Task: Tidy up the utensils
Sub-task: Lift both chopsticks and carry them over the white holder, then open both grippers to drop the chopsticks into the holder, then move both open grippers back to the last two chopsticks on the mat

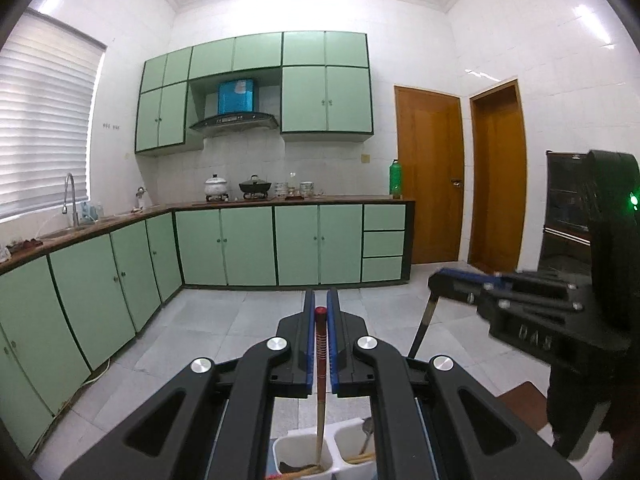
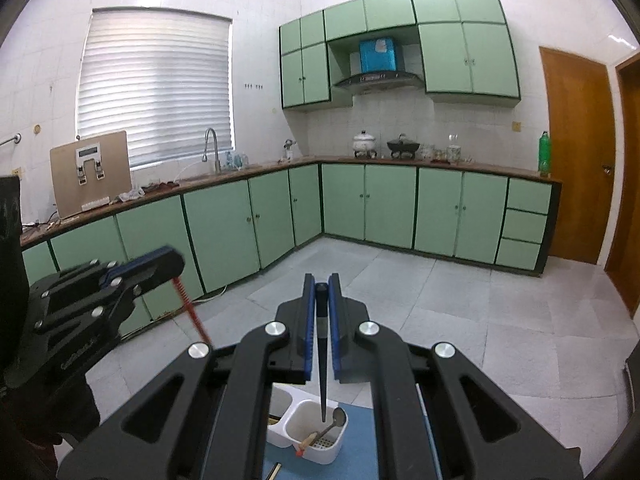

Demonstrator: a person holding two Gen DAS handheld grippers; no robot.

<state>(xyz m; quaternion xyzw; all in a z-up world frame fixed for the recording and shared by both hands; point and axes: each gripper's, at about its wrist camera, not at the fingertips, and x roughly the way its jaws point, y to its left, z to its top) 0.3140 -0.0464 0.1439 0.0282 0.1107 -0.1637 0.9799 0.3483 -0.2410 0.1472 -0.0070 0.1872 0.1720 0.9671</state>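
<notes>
Green-cabinet kitchen with grey floor tiles lies ahead. My left tongs are clamped on a red-capped wooden chopstick, its tip hanging in the left compartment of the white plastic utensil holder. My right tongs pinch a black tapered chopstick above the right compartment, where a metal spoon leans.

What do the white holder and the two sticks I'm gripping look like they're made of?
White holder: looks like matte moulded plastic, with thin walls, rounded corners and a perforated floor.
Red-topped chopstick in the left hand-held gripper: probably wood or bamboo, with a tan lower shaft and a red painted patterned top.
Black chopstick in the right hand-held gripper: smooth and dark, either lacquered wood or plastic; I cannot tell which.
</notes>
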